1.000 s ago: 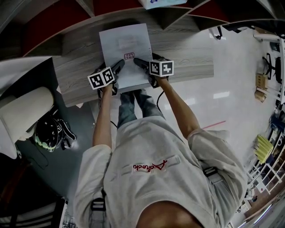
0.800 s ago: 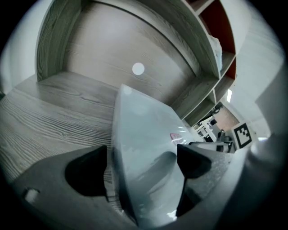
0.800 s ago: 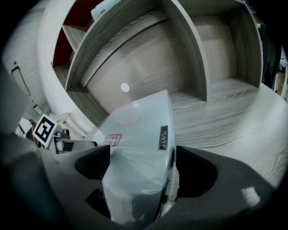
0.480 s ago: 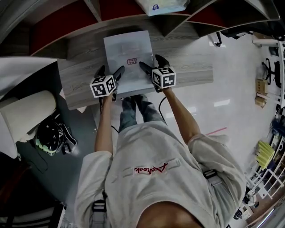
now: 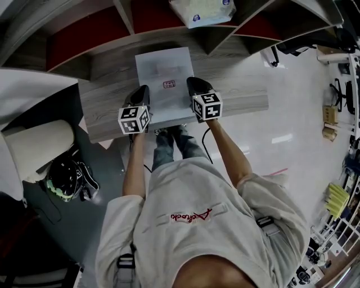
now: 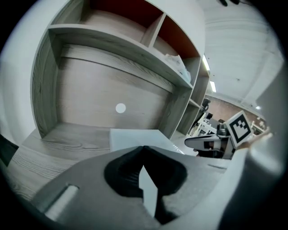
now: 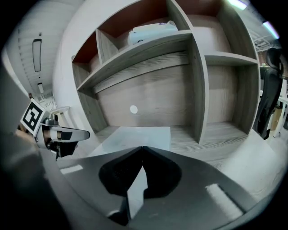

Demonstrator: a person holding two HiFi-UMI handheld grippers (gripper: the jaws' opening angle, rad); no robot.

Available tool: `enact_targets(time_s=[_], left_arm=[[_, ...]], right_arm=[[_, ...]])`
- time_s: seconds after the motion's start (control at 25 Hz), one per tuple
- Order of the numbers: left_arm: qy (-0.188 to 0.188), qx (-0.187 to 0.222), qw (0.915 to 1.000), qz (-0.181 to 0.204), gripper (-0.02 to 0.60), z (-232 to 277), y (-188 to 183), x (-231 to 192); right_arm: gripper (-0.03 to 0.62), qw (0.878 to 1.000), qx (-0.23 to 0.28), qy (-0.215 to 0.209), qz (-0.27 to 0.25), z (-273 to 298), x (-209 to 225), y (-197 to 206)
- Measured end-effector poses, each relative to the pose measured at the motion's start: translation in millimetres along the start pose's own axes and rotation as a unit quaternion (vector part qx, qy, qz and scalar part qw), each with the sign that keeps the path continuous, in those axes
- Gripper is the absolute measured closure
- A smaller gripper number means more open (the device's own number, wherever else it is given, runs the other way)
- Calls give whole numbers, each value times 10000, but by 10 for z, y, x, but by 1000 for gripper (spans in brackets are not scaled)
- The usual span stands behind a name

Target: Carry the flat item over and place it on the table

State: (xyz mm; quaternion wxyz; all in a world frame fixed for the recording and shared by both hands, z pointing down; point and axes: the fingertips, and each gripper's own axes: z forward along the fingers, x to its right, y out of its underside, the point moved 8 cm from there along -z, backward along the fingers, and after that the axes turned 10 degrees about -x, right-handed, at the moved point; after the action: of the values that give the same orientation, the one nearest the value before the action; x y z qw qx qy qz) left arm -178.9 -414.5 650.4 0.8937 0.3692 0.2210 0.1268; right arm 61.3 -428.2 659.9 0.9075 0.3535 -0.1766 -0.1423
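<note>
The flat item (image 5: 164, 70) is a white rectangular pack with a small red label, lying on the wooden table (image 5: 236, 95) below a shelf unit. My left gripper (image 5: 142, 95) is shut on its near left edge, and my right gripper (image 5: 194, 87) is shut on its near right edge. In the left gripper view the left gripper's (image 6: 144, 148) jaws meet with a sliver of the flat item (image 6: 135, 137) pinched between them. The right gripper view shows the same: the right gripper (image 7: 142, 148) is closed on the flat item (image 7: 141, 134).
Wooden shelf compartments (image 5: 112, 39) rise behind the table, and a plastic-wrapped pack (image 5: 202, 10) lies on an upper shelf. A helmet (image 5: 62, 180) and a padded seat (image 5: 34, 146) sit at floor level to the left. White floor (image 5: 298, 101) lies to the right.
Both grippers stood open at the item's near edge; now both have shut on its side edges.
</note>
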Motion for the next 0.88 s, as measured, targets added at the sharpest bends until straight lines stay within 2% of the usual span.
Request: enact_targets(time_s=[0.04,0.2,0.36,0.6,0.88], left_arm=[[19,30,10000,26,581,-12,-23,13],[105,163,9998,77,581,-81,-145,75],[220,484,9983,232,581,-254,-395,227],[425,979,9927,561,581,-536,-765,525],[499,1416,9866,646,583,-752,-1119,655]], right_arm=[[591,10000,42,-16,-11,-11,-21,-17],[589,9996,241,-109,-108,-100,-132,-130],[589,9974,651,-161,-250,-305,-280,-350],[589,9911,1221,-412,-342,-664,-518,-673],[589,9812,1767,-525,-577,-993,-601,-1076]])
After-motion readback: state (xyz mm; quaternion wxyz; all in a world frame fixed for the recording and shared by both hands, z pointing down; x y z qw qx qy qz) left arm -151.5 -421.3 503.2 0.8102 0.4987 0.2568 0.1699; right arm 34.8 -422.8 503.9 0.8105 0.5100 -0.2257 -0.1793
